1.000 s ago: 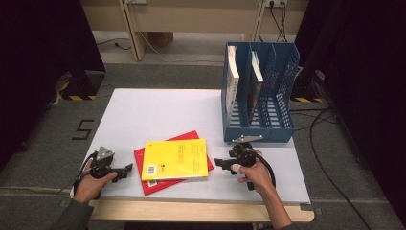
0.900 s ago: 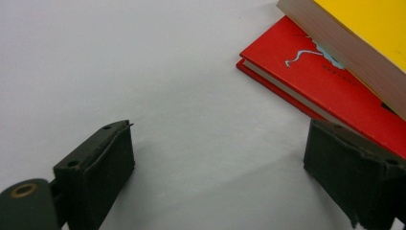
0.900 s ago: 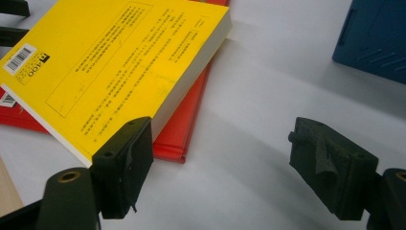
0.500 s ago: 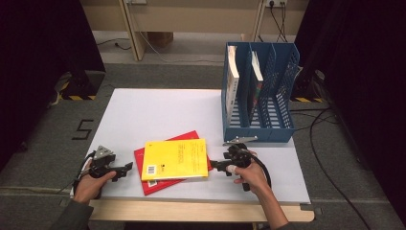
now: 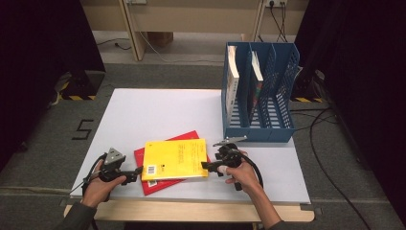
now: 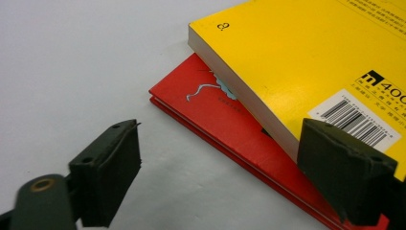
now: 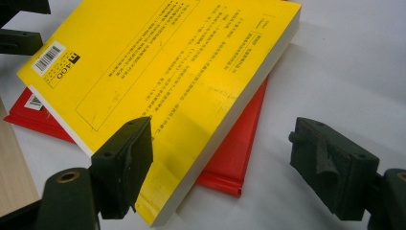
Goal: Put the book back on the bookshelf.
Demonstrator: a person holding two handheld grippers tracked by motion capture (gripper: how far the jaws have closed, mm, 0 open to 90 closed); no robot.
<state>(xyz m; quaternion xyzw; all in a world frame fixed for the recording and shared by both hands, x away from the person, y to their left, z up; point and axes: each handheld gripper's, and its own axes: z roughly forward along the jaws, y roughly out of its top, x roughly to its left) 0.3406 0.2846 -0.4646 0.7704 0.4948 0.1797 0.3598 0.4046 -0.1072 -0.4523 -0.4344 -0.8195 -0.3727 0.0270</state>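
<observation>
A yellow book point(image 5: 175, 158) lies on top of a red book point(image 5: 160, 186) near the table's front edge. My left gripper point(image 5: 138, 170) is at their left end, open. In the left gripper view, the left gripper point(image 6: 225, 177) has one jaw over the barcode corner of the yellow book point(image 6: 306, 52) and the other over bare table, with the red book point(image 6: 225, 115) between. My right gripper point(image 5: 206, 166) is at the right end, open. In the right gripper view, the right gripper point(image 7: 225, 167) straddles the near corner of the yellow book point(image 7: 167, 72), with the red book point(image 7: 242, 153) underneath.
A blue file rack point(image 5: 282, 91) stands at the back right of the white table point(image 5: 153, 115), holding two upright books point(image 5: 233, 76). The wooden front edge point(image 5: 191, 211) runs close behind the hands. Cables trail on the floor to the right.
Both grippers have moved inward along the table toward the two ends of the stacked books. The books have not moved.
</observation>
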